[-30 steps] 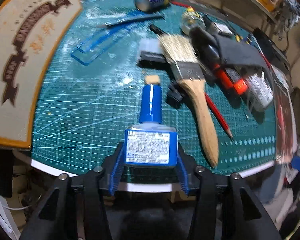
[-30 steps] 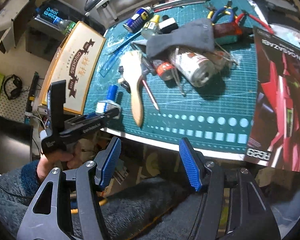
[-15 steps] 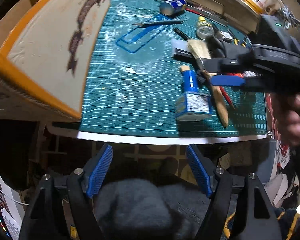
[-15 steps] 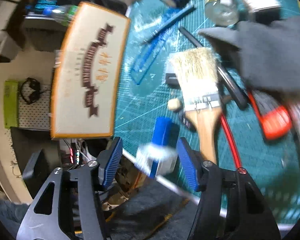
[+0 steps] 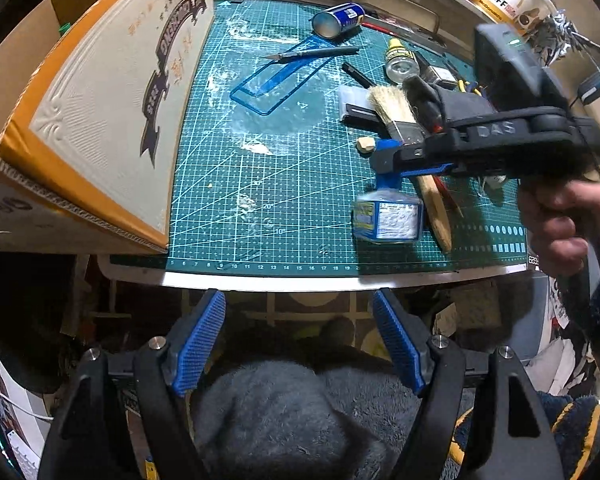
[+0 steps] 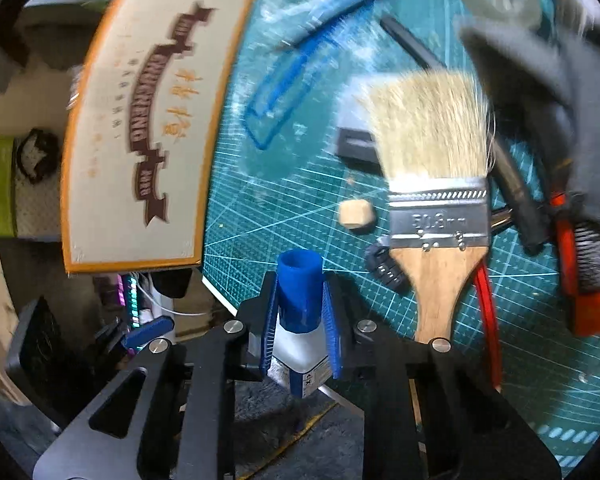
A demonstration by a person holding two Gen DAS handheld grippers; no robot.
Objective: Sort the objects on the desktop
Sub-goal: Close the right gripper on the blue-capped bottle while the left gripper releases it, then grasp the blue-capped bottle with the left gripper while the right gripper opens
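The bottle [image 6: 300, 312], small w/ a blue cap and a square glass-looking body, lies on the green cutting mat [image 5: 260, 184] near its front edge, just left of the paintbrush [image 6: 440, 216]. R gripper [image 6: 300, 320] has its jaws closing on it, blue pads either side of the cap and shoulder, seemingly touching. L gripper [image 5: 300, 344] hangs spread wide w/ nothing between the pads, back off the mat edge over a grey fleece lap. Handling, as a guess: bottle looks light but rigid, smooth cap likely slippery, glass body breakable if dropped, liquid inside may shift. Best hold prob. low on the cap where it meets the shoulder, or across the flat body sides; ribbed pads should help. The box [image 5: 100, 120] sits at the mat's left, maybe the sorting spot, can't tell
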